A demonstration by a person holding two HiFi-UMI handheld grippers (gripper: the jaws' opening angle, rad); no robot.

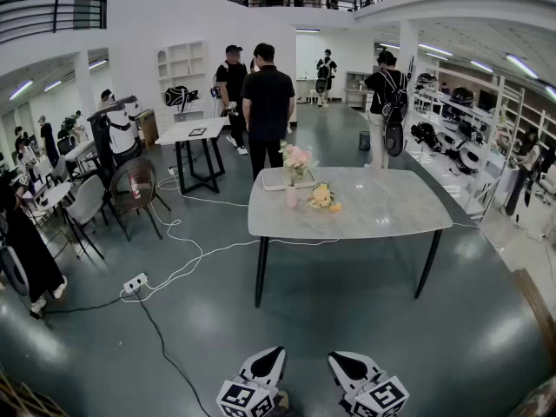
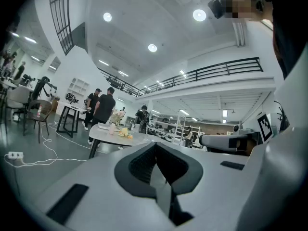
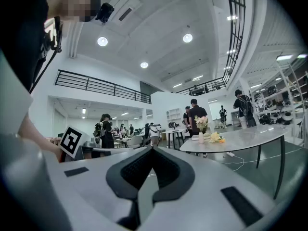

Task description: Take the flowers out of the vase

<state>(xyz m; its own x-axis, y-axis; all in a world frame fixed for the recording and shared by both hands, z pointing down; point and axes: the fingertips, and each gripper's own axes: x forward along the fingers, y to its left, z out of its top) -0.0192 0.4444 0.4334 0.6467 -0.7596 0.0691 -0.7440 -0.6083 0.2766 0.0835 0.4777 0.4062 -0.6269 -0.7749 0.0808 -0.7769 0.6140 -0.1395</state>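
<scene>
A small pink vase (image 1: 291, 196) with pale pink flowers (image 1: 295, 156) stands near the far left of a grey oval table (image 1: 382, 208). A yellow bunch of flowers (image 1: 323, 197) lies on the tabletop just right of the vase. Both grippers are far from the table, low at the bottom of the head view: left gripper (image 1: 273, 355) and right gripper (image 1: 340, 360), side by side and level. Each has its jaws closed with nothing between them. The left gripper (image 2: 155, 146) sees the vase (image 2: 112, 128) far off; from the right gripper (image 3: 151, 151) the vase (image 3: 201, 136) is also distant.
A person in black (image 1: 267, 102) stands right behind the table, with others further back. White cables (image 1: 178, 263) and a power strip (image 1: 135, 282) lie on the floor to the left. Chairs (image 1: 135, 189) and a small black-legged table (image 1: 195, 133) stand left; shelves (image 1: 452, 129) stand right.
</scene>
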